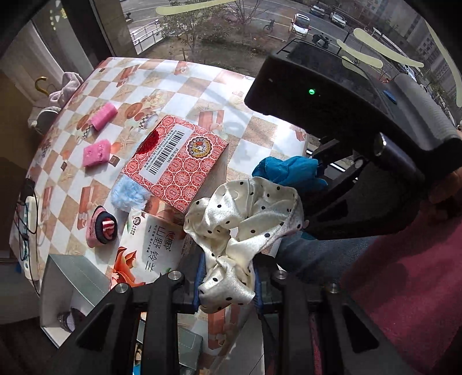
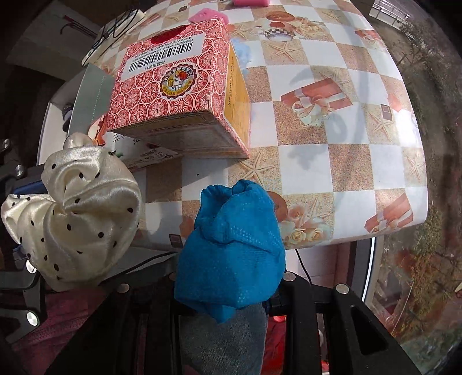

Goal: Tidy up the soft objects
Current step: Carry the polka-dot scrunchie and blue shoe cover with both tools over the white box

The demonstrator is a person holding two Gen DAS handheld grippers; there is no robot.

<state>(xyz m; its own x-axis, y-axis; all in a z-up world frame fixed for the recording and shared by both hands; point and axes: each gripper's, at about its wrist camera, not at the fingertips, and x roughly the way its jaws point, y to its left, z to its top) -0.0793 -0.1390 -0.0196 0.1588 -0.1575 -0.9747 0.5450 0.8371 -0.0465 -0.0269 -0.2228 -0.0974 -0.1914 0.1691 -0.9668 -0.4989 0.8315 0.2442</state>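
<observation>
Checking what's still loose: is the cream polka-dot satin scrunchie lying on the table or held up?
Held up. The cream polka-dot satin scrunchie hangs bunched from the shut left gripper, above the checked tablecloth.

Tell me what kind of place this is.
Probably a home, at a table by an upper-floor window: a checkered printed tablecloth, a window view down onto parked cars, and a red patterned carton on the table.

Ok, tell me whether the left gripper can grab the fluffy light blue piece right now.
Probably not: the left gripper is shut on the dotted cream scrunchie. The fluffy light blue piece lies partly tucked under the red patterned box.
</observation>
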